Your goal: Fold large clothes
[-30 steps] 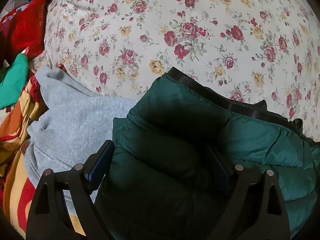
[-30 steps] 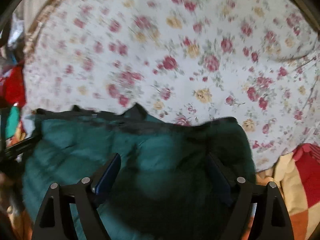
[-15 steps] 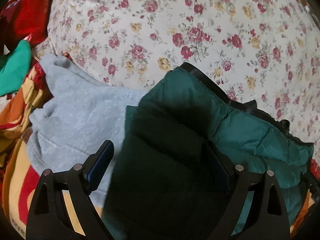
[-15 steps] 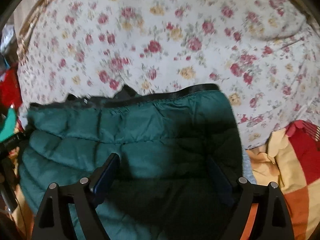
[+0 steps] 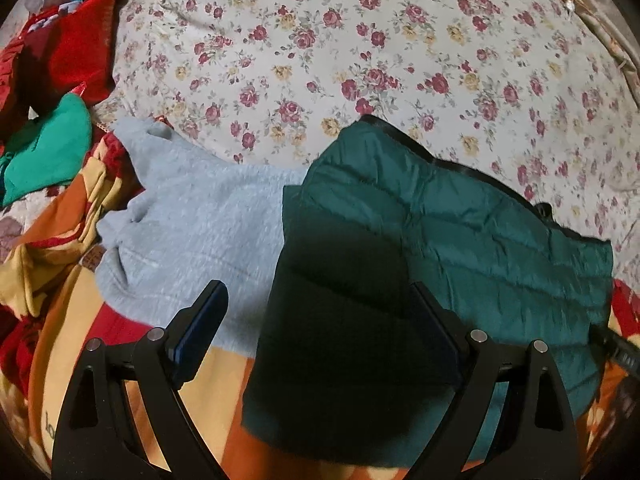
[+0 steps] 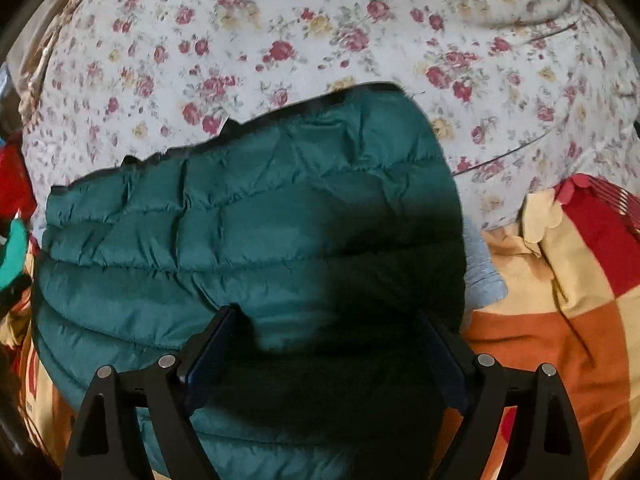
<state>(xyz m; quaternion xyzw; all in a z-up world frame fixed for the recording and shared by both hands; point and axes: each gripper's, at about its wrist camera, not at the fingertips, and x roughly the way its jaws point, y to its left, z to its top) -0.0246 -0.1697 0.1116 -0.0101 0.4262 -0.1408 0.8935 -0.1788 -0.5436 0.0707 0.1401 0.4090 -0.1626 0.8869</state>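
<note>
Green quilted jacket (image 6: 248,232) lay crosswise directly below both wide-open, empty hand-held grippers, left (image 5: 316,324) and right (image 6: 328,340), nearer the right.

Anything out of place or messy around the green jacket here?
Nothing damaged. The green jacket lies folded with its near end overlapping a grey sweater instead of lying on its own. Other clothes are heaped at the left edge. Both grippers are open.
</note>
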